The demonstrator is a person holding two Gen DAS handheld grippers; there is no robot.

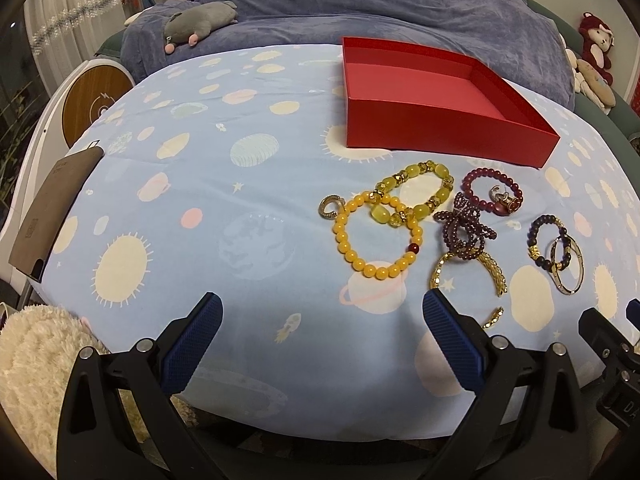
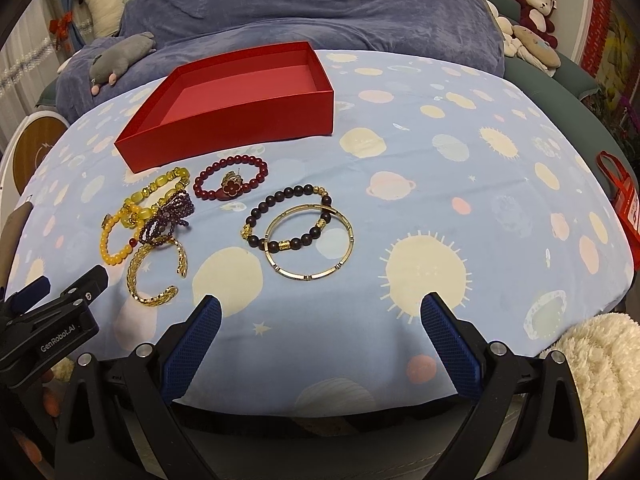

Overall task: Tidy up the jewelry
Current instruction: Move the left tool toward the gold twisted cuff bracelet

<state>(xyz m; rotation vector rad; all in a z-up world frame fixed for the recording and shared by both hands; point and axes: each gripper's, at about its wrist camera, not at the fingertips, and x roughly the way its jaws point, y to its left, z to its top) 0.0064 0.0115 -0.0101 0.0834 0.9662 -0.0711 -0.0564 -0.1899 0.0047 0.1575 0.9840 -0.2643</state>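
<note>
Presumably staged for sorting: bracelets [image 2: 224, 216] lie loose ahead of both grippers, left [image 1: 322, 306] and right [image 2: 320, 306], jaws apart and empty, red box [image 2: 240, 108] beyond, open to receive them.

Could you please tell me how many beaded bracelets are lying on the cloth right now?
5: yellow round-bead bracelet far left, yellow-green chunky bracelet behind it, bunched purple bracelet overlapping those, red bracelet before the red box, dark brown bracelet rightmost. None seems hidden.
</note>
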